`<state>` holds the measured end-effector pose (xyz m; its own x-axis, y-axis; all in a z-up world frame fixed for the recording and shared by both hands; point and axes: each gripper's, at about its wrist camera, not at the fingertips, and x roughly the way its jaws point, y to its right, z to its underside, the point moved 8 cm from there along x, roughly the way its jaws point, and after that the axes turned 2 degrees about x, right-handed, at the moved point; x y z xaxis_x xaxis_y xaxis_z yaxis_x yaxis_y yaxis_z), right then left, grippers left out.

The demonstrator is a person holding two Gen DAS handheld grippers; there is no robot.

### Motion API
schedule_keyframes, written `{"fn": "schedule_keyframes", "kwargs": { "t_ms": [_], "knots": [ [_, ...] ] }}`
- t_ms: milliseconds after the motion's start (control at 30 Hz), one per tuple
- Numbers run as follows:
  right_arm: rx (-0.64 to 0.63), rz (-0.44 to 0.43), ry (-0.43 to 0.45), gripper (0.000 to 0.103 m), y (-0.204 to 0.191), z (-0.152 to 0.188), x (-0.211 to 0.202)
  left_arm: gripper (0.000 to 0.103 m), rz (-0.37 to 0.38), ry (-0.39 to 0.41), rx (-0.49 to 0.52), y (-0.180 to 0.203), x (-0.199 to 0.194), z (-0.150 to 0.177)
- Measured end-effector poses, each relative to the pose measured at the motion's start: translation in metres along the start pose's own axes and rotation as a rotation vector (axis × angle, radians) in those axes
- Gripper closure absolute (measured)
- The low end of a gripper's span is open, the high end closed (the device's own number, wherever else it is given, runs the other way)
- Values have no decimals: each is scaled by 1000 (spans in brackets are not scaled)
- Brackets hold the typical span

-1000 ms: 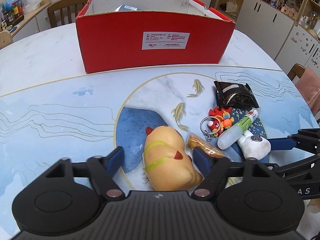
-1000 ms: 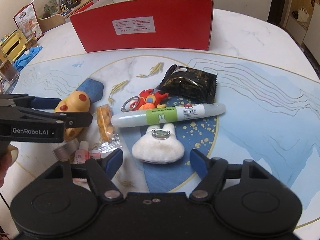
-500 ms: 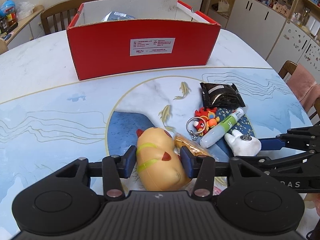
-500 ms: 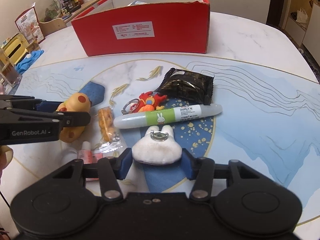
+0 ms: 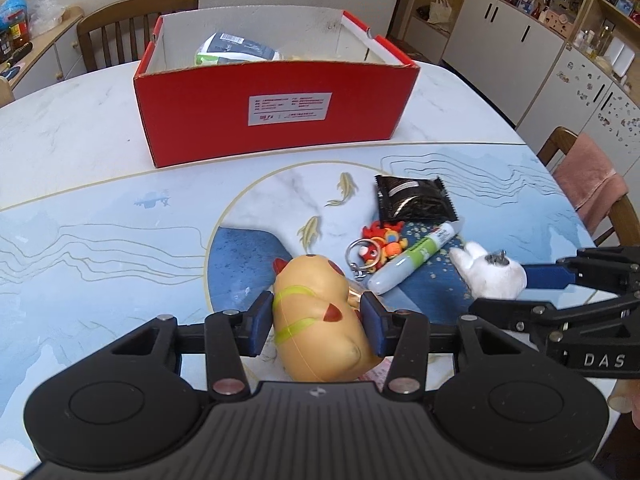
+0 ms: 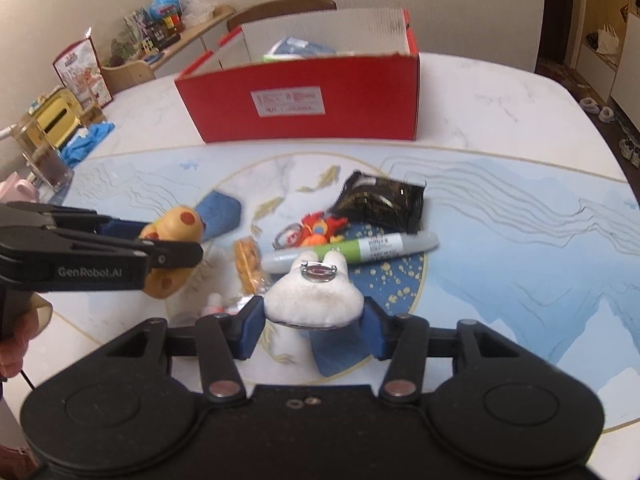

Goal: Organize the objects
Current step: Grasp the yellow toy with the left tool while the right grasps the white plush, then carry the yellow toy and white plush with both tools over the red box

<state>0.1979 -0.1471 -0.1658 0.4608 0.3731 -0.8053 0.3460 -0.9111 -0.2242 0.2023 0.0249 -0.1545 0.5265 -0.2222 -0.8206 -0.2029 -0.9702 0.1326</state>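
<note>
Two grasps are being made at once. The yellow toy (image 5: 320,312) is being clamped between the blue pads of the left gripper (image 5: 318,320); it appears lifted just off the table (image 5: 100,240), though contact underneath cannot be confirmed. The white plush rabbit (image 6: 314,294) is being pinched by the right gripper (image 6: 314,320), and appears raised clear of the green marker (image 6: 352,250).

The red box (image 5: 276,120), judged the destination, is standing well beyond the clutter, already holding a packet.

Risks being noted: the toy is rounded and smooth-looking, so it could squirt forward out of the pads during the carry. The plush is being held at its lower edge only, so it may sag or slip. The snack bag (image 6: 248,260) and keychain (image 5: 374,246) are lying close by and could be dragged along. Both arms converging on one box may collide.
</note>
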Motion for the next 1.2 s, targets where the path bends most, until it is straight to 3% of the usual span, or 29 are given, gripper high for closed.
{"fn": "schedule_keyframes", "kwargs": {
  "t_ms": [533, 967, 1200],
  "knots": [
    [-8, -41, 96, 53, -2, -63, -45, 57, 43, 78, 48, 2, -44, -54],
    [-56, -34, 165, 53, -11, -132, -47, 57, -5, 156, 93, -28, -50, -125],
    [-96, -18, 183, 53, -20, -166, -36, 57, -31, 161, 121, -48, -40, -157]
  ]
}}
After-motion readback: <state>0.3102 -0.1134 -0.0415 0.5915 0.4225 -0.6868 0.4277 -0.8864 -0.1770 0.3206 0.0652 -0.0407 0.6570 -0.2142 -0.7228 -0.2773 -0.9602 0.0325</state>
